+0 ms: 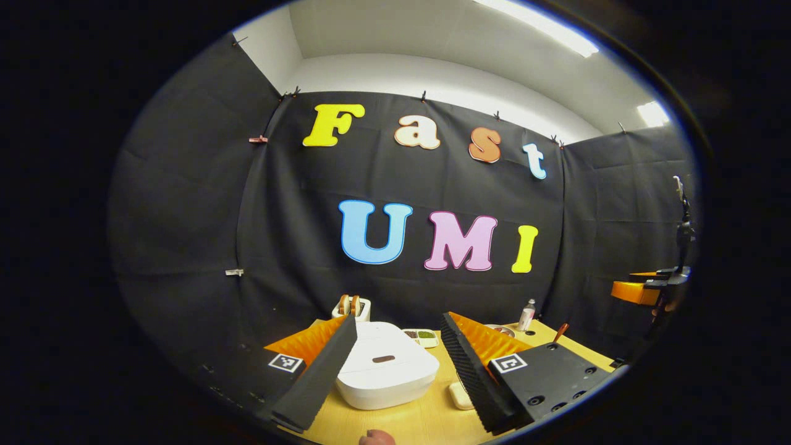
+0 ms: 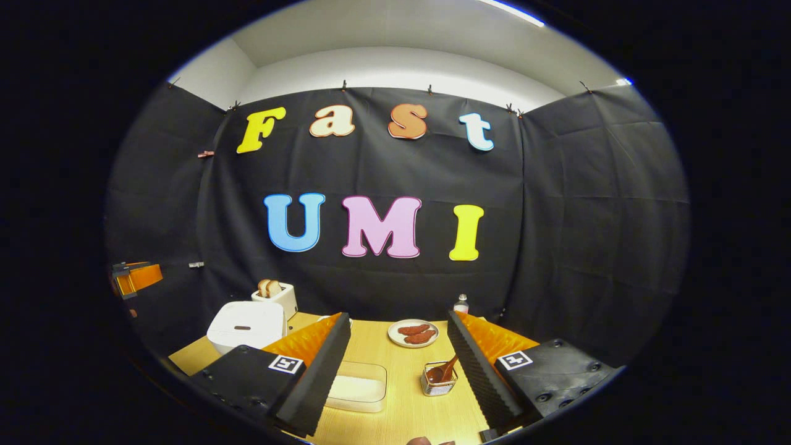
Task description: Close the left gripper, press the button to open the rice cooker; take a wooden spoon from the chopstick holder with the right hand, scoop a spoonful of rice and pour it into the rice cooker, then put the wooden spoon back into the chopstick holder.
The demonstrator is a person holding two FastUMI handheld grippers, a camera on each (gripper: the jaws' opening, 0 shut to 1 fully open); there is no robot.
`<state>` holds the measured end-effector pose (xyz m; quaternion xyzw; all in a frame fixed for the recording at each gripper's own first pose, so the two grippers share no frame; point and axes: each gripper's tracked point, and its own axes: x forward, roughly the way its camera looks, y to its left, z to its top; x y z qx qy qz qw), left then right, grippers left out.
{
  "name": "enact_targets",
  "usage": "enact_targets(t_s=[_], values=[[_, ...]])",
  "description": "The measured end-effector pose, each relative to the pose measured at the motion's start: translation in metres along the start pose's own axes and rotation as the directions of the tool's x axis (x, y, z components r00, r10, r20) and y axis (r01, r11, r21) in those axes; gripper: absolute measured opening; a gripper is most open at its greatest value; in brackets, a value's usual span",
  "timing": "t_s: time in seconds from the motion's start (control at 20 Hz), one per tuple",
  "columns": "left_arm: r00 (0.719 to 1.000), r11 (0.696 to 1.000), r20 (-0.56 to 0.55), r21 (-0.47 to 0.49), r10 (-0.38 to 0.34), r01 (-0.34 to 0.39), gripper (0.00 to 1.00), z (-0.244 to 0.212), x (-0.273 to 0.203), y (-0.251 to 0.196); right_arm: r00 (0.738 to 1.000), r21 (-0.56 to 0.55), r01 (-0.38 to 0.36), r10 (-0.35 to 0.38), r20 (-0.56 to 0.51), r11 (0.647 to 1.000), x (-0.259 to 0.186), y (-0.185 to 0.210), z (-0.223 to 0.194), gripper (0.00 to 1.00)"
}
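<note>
We see the wooden counter [image 2: 395, 364] running back to the booth's black cloth wall, with everything on it well lit.

The biggest thing on it is the white rice cooker [image 1: 386, 368], lid down, with a small dark oval button on top. In the left gripper view it sits right ahead, between the two fingers of the left tool [image 1: 395, 371], which are spread wide with nothing between them but air above the cooker. In the right gripper view the cooker stands off to the left, at the counter's edge.

Behind the cooker we find a white toaster [image 2: 276, 298] with two slices of bread standing in its slots.

The right tool [image 2: 395, 377] is likewise open wide and empty. Between its fingers lies a shallow clear container of white rice [image 2: 357, 386], close to the left finger. Just to the right of it stands the small wire chopstick holder [image 2: 439, 379], and the wooden spoon [image 2: 446, 371] rests in it, bowl down, handle leaning up to the right towards the right finger.

Farther back is a white plate [image 2: 413, 334] with reddish-brown pieces of food on it, and behind that, near the wall, a small bottle [image 2: 461, 303].

In the left gripper view a small divided dish [image 1: 422, 336] of dark and green bits sits just behind the cooker.
</note>
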<state>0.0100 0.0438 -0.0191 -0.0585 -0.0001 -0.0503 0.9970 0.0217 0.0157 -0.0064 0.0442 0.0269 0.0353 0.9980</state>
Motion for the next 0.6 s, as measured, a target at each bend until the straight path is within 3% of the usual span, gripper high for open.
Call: enact_targets(t_s=[0.6], values=[[0.998, 0.999, -0.044, -0.017, 0.049, -0.050, 0.95, -0.016, -0.016, 0.004, 0.998, -0.039, -0.052, 0.054, 0.044, 0.998, 0.008, 0.013, 0.002, 0.98]])
